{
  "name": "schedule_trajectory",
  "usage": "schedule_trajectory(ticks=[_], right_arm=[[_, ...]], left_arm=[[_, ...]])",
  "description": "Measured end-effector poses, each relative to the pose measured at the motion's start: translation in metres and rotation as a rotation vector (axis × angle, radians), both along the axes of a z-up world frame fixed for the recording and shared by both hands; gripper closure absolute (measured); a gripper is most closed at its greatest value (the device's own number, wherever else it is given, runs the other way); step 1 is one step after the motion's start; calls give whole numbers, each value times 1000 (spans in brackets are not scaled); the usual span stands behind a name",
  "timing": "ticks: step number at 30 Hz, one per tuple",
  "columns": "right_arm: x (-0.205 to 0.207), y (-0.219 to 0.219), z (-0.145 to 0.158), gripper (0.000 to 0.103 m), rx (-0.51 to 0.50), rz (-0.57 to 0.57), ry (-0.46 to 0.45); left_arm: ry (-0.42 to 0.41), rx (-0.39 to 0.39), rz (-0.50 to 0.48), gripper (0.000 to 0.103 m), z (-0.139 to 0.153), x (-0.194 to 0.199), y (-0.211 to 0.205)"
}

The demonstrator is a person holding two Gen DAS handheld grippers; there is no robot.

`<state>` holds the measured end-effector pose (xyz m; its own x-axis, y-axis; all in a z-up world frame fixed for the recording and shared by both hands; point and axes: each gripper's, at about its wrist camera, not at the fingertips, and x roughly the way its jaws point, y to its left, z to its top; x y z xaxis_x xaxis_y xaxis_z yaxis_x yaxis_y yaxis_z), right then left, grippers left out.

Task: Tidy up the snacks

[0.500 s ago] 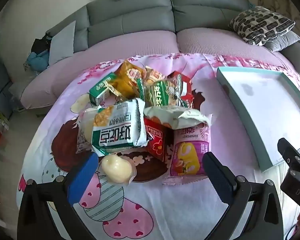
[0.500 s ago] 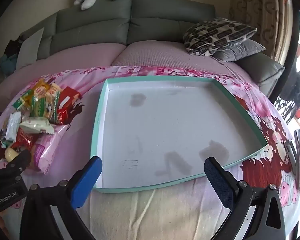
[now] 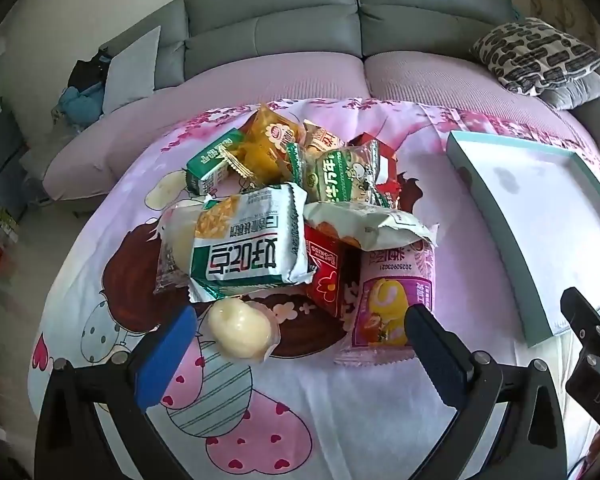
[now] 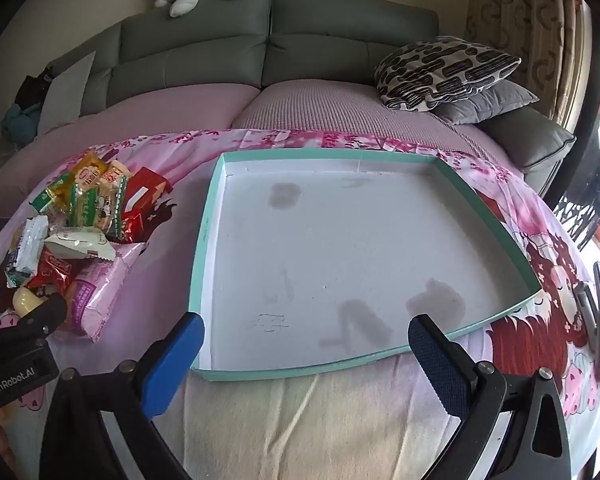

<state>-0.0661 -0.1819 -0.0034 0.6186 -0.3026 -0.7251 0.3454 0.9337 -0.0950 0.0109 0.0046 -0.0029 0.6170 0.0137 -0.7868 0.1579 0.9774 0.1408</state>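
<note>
Now both claws gaped wide and empty; left gripper (image 3: pixel 300 356) should straddle the pale round wrapped bun (image 3: pixel 240 334) squarely, then carry it to the shallow teal-rimmed cardboard tray (image 4: pixel 204 248).

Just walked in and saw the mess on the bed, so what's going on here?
A person holds a two-finger claw in each hand, sorting snacks. The left claw hangs open over a heap of snack packets on the pink sheet, holding nothing. The right claw hangs open before the teal-rimmed tray, which has no snacks in it yet.
</note>
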Motion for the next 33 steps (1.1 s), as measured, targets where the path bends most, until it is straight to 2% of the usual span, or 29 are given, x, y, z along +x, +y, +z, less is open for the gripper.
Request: schedule_trajectory(ticks=[22,33], right_arm=[[-2,-8,-1,0,14,-38,-11],[-4,-11,-1,0,16,-52,-15]], left_arm=[[-25,-9,51,0,-1,-3,8],[-36,-44,66,0,3,-4,14]])
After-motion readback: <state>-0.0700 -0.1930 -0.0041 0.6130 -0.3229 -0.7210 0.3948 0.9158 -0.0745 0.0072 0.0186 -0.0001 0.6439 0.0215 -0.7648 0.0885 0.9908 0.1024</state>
